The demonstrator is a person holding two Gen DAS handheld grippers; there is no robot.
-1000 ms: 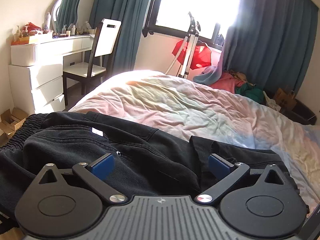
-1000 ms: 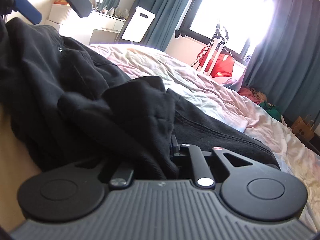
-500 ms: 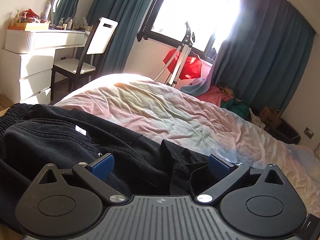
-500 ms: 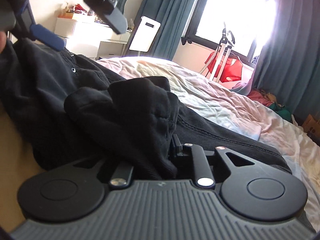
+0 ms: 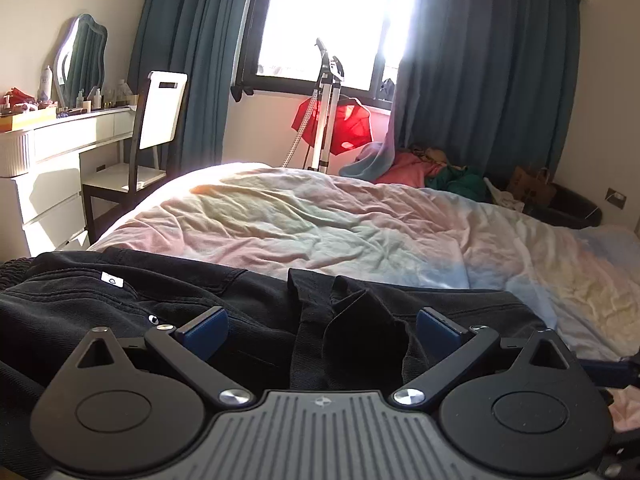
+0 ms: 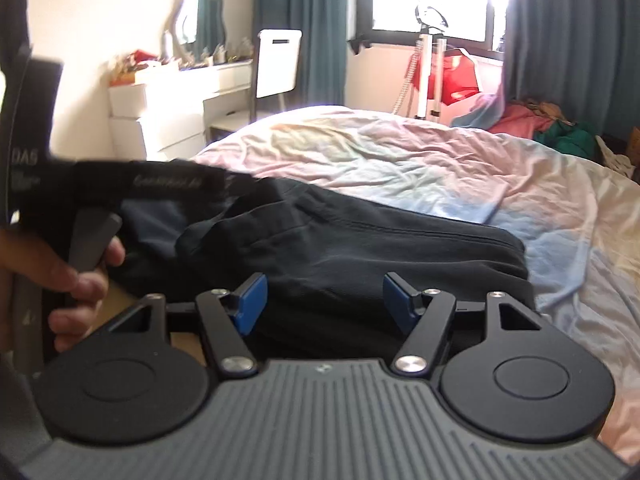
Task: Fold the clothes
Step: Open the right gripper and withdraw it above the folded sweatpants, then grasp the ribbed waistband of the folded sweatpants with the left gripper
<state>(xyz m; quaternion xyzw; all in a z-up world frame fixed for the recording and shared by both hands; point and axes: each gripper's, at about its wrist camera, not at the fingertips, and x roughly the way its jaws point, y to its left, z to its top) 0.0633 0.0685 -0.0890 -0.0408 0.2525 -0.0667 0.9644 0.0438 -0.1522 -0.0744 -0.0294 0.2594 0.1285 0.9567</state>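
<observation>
Black trousers [image 5: 120,312] lie across the near edge of the bed [image 5: 320,216], with a white label near the waistband. My left gripper [image 5: 320,330] is open just above them. A bunched fold of the black cloth [image 5: 360,320] rises between its blue pads, which do not touch it. In the right wrist view my right gripper [image 6: 323,300] hangs over the trousers [image 6: 360,240]; its jaws are opening and nothing is between them. A hand [image 6: 76,280] holding the other tool's handle shows at the left edge.
A white dressing table [image 5: 60,136] with a mirror and a chair [image 5: 156,120] stand to the left of the bed. By the window a metal stand holds a red garment [image 5: 344,124]. A pile of clothes [image 5: 432,168] lies beyond the bed's far side.
My right gripper has let go of the bunched black cloth, opened, risen and rolled level. The cloth now lies on the bed. My left gripper stayed open and shifted a little over the trousers.
</observation>
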